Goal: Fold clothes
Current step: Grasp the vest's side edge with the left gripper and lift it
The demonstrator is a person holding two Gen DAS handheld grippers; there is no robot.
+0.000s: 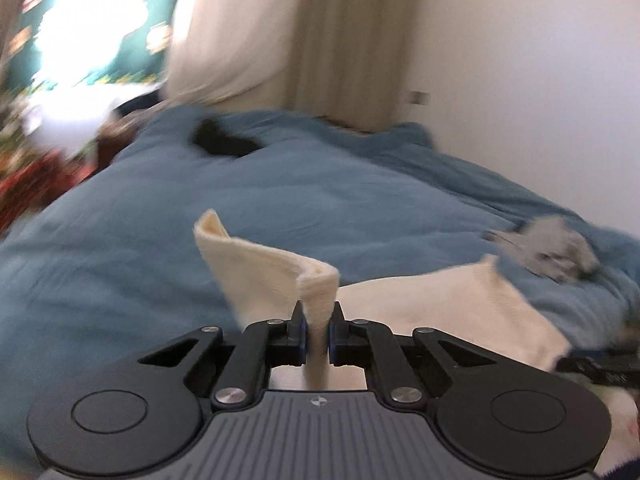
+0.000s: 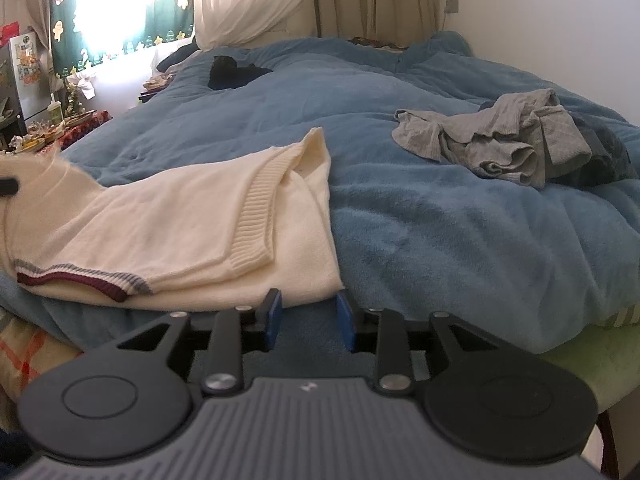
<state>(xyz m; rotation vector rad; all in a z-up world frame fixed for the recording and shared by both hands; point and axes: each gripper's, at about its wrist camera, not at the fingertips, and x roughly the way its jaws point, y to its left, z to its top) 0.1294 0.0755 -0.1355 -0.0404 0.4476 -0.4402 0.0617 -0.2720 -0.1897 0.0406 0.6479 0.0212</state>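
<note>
The cream sweater [image 2: 172, 216], a soft, light, limp knit lying on the bed [image 2: 440, 240] at near left, is clamped at a bunched edge by the left hand-held gripper [image 1: 318, 320], while the right hand-held gripper [image 2: 308, 316] stands apart just short of its near hem, judged the firmest remaining hold.

Home bedroom: blue-quilted bed [image 2: 420, 208], curtained window [image 2: 108, 4].

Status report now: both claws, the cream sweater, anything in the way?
Left claw shut on cream sweater. Right claw open at its near edge. Grey garment lies apart, nothing blocking.
</note>
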